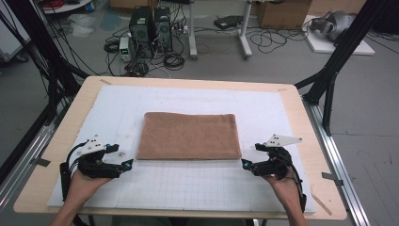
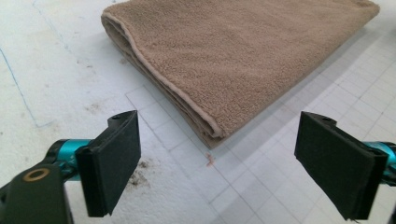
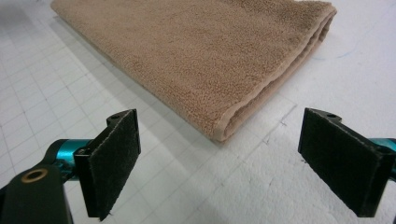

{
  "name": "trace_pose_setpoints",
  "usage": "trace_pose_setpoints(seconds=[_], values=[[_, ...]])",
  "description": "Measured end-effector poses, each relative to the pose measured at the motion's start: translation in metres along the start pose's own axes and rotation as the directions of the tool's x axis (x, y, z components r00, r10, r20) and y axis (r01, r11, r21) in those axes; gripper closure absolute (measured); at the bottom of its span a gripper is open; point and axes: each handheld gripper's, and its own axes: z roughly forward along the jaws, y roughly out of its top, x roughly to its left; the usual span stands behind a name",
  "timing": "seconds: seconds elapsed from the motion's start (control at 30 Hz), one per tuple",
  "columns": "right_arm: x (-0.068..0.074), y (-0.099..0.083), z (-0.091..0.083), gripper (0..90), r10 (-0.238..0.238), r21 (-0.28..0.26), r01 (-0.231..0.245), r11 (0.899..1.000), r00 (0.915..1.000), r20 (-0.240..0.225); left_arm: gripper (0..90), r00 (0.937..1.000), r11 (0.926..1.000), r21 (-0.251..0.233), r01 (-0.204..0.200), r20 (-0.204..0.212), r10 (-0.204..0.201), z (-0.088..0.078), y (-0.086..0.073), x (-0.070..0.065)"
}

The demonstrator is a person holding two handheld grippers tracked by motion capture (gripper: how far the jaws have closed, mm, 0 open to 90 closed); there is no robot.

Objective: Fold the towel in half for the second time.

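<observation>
Towel [image 1: 189,135], folded, lies between left tool [image 1: 127,165] and right tool [image 1: 244,165], seemingly untouched, both gaping apart.

One folded brown towel [image 1: 189,135] lies on the white gridded mat [image 1: 197,183], itself one sheet on one wooden worktop [image 1: 310,141]; two grippers, the left gripper [image 1: 127,165] and the right gripper [image 1: 245,165], each with two black jaws standing apart, four jaws altogether; two hands, one behind each gripper; two grey three-cornered plates, one atop each gripper; on the floor beyond, two dark computer towers [image 1: 150,30] side by side and two cardboard boxes [image 1: 282,13].
</observation>
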Motion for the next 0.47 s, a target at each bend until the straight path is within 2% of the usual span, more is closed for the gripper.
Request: trace_pose_setpoints(seconds=[0.13,0.47], values=[[0.002,-0.005,-0.003,12.0,-0.005,-0.004,0.005,1.0,1.0,0.0,14.0,0.9999,0.9999,-0.001,-0.013,0.0,0.013,-0.003,-0.001,-0.003],[0.006,-0.015,-0.006,11.8,-0.003,0.005,0.003,1.0,1.0,0.001,13.8,1.0,0.9999,-0.013,-0.006,-0.006,0.006,-0.009,-0.004,-0.005]])
